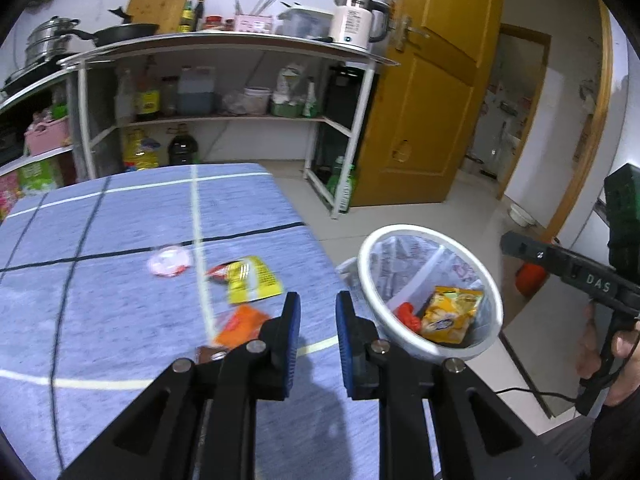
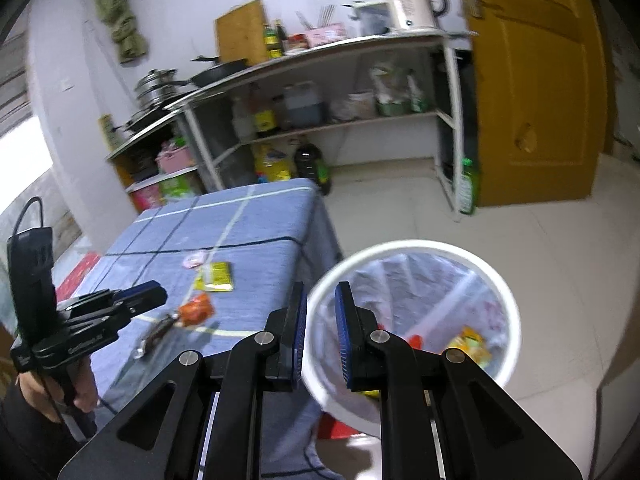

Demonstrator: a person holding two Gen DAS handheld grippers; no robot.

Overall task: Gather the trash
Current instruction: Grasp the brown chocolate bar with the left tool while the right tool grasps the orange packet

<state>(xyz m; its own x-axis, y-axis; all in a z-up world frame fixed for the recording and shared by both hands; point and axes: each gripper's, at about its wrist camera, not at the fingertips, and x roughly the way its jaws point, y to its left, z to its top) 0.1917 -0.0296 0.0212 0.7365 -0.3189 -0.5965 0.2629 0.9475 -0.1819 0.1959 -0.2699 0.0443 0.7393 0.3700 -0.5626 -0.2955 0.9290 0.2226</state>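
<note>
Trash is lying in two places relative to the white bin (image 1: pixel 430 292): a yellow snack bag (image 1: pixel 450 314) and a red scrap (image 1: pixel 409 316) are resting inside it, while a yellow wrapper (image 1: pixel 252 280), an orange wrapper (image 1: pixel 240 325), a brown wrapper (image 1: pixel 208 354) and a pink lid (image 1: pixel 169 263) are lying on the blue tablecloth (image 1: pixel 120 300) beside it. The left gripper (image 1: pixel 318 316) is standing partly open, empty, over the cloth edge nearest the bin. The right gripper (image 2: pixel 321 320) is standing partly open, empty, above the bin's rim.
</note>
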